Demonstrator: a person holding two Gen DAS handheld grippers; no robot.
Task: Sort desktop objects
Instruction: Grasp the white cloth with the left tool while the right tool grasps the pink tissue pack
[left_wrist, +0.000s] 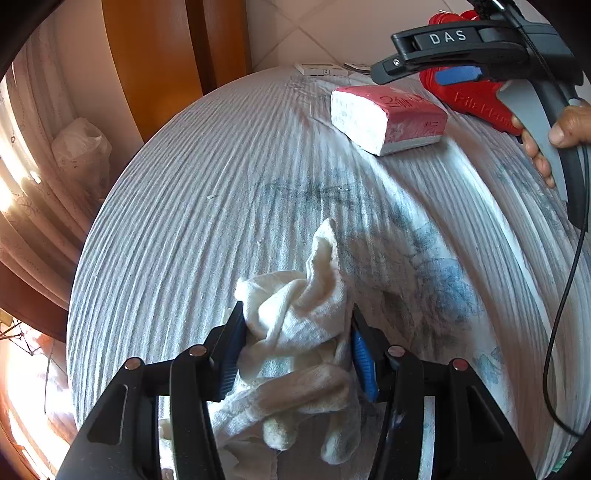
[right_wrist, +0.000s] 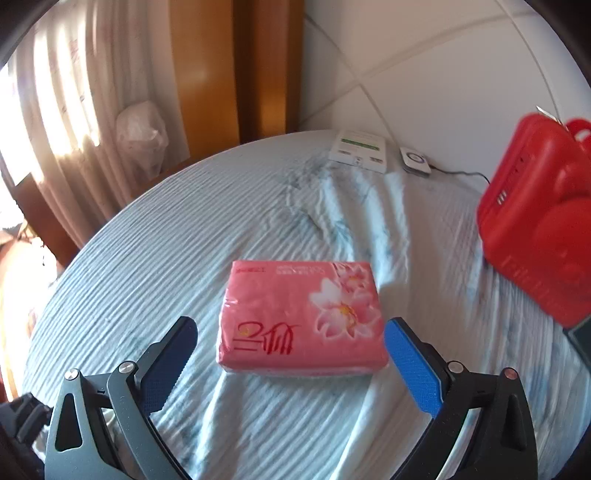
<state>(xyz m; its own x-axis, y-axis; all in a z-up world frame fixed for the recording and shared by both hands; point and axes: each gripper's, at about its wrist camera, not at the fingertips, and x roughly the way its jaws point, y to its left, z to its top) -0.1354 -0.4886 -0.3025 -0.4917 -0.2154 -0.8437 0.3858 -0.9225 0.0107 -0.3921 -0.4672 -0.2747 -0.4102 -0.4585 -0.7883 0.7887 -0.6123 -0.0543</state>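
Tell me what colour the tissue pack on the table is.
Pink with a white flower print on the tissue pack, best seen from the right wrist view.

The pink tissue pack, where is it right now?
In the right wrist view the pink tissue pack lies flat on the striped cloth, just ahead of the open right gripper, left of the red box.

The right gripper (right_wrist: 290, 334) hung over a round table (right_wrist: 155, 258) covered in a rumpled, striped white cloth, its jaws spread wide with blue pads. A pink tissue pack (right_wrist: 301, 317) (printed with flowers) lay flat near the table's middle, ahead of the fingertips and untouched by them. A red plastic case (right_wrist: 535, 236) stood at the table's right edge. At the far edge, by the wall, lay a white box (right_wrist: 358, 150) and beside it a small white device (right_wrist: 415, 161) with a cord. Curtains (right_wrist: 70, 122) hung beyond the left edge.
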